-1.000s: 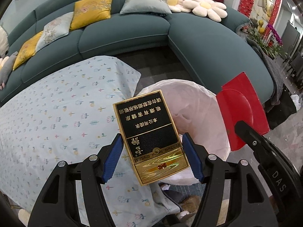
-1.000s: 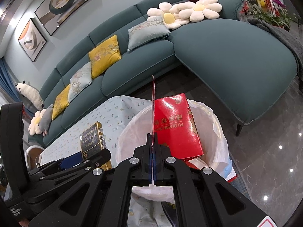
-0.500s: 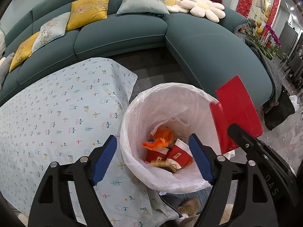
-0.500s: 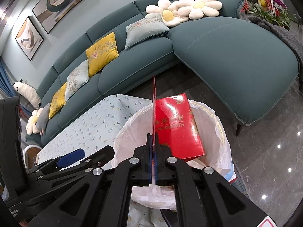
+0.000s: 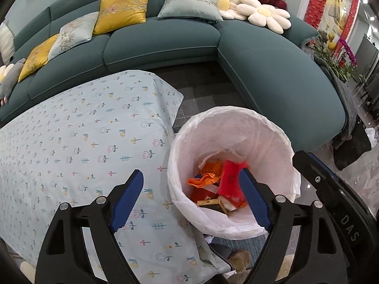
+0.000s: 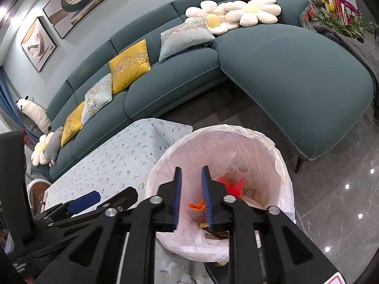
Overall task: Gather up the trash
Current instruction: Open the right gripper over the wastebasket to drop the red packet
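Both grippers hung empty over the bin [image 5: 272,127]: left gripper [image 5: 191,198] gaped wide, right gripper [image 6: 191,196] stood part open. Trash [image 5: 213,182], perhaps boxes and wrappers, lay inside at twelve o'clock.

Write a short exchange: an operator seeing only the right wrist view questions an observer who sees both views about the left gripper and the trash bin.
Operator: My right gripper is open over the trash bin. Does the left gripper hold anything?
Observer: No. The left gripper is open wide, with nothing between its pads.
Operator: My fingers hide the bin's bottom. What lies there?
Observer: A black-and-gold box lies flat, beside an orange wrapper and a red packet.
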A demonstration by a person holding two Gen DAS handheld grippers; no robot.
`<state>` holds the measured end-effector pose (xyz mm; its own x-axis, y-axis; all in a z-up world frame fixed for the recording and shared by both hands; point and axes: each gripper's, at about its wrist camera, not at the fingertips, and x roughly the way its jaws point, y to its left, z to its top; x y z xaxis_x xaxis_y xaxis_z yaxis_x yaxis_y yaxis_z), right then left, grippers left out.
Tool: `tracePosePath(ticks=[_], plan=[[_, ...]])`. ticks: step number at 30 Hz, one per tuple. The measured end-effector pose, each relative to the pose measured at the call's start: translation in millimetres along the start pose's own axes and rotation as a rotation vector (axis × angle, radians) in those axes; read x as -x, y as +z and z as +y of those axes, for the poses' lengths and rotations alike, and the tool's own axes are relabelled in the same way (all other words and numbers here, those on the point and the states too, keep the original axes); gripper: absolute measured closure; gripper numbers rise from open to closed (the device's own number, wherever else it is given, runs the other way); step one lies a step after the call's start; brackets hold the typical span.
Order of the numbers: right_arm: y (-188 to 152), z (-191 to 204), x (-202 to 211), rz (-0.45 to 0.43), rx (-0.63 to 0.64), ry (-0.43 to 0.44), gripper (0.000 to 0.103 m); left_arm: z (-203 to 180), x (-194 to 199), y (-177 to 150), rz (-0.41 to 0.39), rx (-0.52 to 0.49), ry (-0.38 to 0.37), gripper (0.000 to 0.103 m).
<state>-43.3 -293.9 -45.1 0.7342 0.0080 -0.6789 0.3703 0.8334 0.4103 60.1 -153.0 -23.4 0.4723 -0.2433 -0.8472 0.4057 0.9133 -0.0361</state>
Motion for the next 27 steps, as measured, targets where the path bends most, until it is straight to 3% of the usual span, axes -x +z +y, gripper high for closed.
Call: tracePosePath(ticks=[27], plan=[[-13, 44, 32, -0.011, 0.203, -0.104, 0.044, 39, 32, -28, -0.051, 0.017, 0.097, 0.022]])
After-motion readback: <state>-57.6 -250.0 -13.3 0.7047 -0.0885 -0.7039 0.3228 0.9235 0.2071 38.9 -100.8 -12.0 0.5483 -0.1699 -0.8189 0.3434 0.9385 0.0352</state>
